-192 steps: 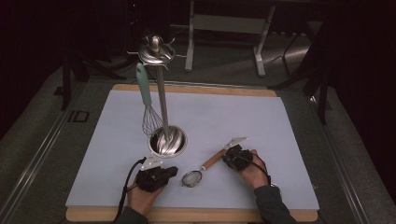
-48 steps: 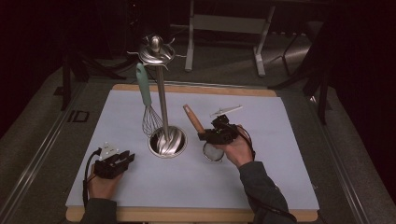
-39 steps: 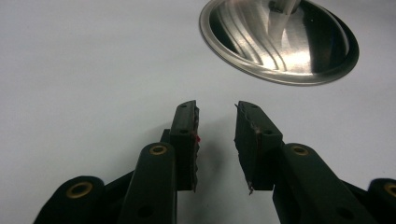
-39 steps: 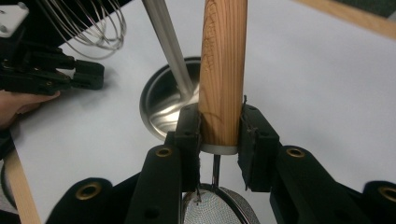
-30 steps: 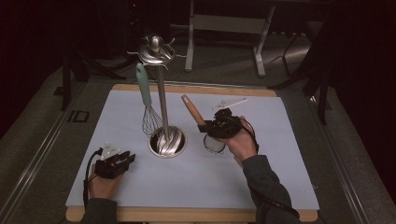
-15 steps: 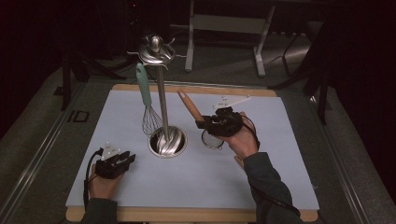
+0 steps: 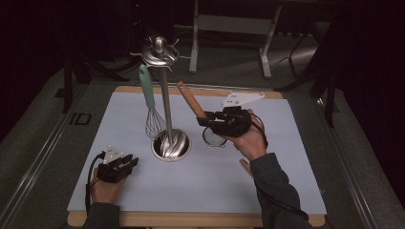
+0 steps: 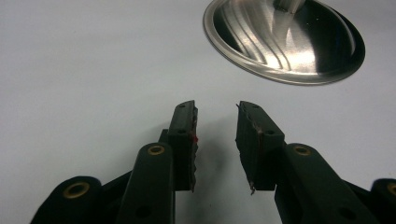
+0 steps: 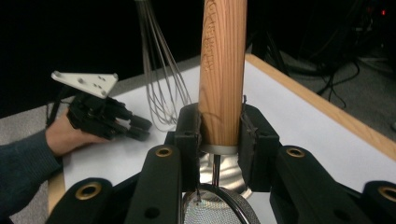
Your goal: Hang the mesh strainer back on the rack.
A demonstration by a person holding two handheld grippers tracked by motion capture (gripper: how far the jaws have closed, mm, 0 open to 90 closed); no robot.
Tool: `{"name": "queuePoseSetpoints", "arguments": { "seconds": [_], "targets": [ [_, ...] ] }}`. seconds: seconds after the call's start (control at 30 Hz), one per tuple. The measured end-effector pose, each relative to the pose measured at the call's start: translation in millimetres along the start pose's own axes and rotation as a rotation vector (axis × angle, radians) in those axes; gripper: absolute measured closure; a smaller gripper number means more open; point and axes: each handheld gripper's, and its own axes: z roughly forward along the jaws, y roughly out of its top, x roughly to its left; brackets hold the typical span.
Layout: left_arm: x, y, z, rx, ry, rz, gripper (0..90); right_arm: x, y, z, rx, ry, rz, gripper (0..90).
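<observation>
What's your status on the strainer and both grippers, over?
Right gripper shut on the strainer by its wooden handle, lifted beside the utensil stand. Left gripper open, nothing between its jaws, low over the mat. Whisk hangs on the stand close by.

- Left gripper (image 7: 128, 163): held low at the near left, fingers (image 8: 183, 140) parted with nothing between them, pointing forward and right.
- Left hand (image 7: 106, 188): wrapped around the gripper's rear; cable loops beside the wrist.
- Right gripper (image 7: 204, 120): raised at centre right, fingers (image 9: 188, 135) clamped, pointing left.
- Right forearm: sleeved, angled from the near edge.
</observation>
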Motion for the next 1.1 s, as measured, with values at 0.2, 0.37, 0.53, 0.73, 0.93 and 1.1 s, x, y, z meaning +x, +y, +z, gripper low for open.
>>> {"name": "queuePoseSetpoints", "arguments": {
  "seconds": [0.2,0.37,0.53,0.73,0.93,1.1],
  "targets": [
    [-0.8,0.0,0.3,0.001,0.004,0.003,68.0,3.9,10.5,-8.8,-0.051,0.003,-0.01,71.4],
    [-1.0,0.0,0.5,0.002,0.006,0.004,67.8,7.3,16.5,-14.4,-0.085,0.03,-0.009,71.4],
    [-1.4,-0.1,0.5,0.002,0.006,0.008,67.6,13.9,21.8,-20.0,-0.113,0.037,-0.027,71.4],
    [-1.6,0.0,0.6,0.003,0.007,0.008,67.6,17.7,26.6,-27.3,-0.154,0.053,-0.04,71.4],
    [-1.8,0.1,0.7,0.007,0.008,0.011,67.6,24.0,30.2,-31.8,-0.183,0.063,-0.057,71.4],
    [-1.8,0.1,0.8,0.008,0.01,0.011,67.6,28.2,34.2,-28.7,-0.177,0.084,-0.072,71.4]
  ]
}}
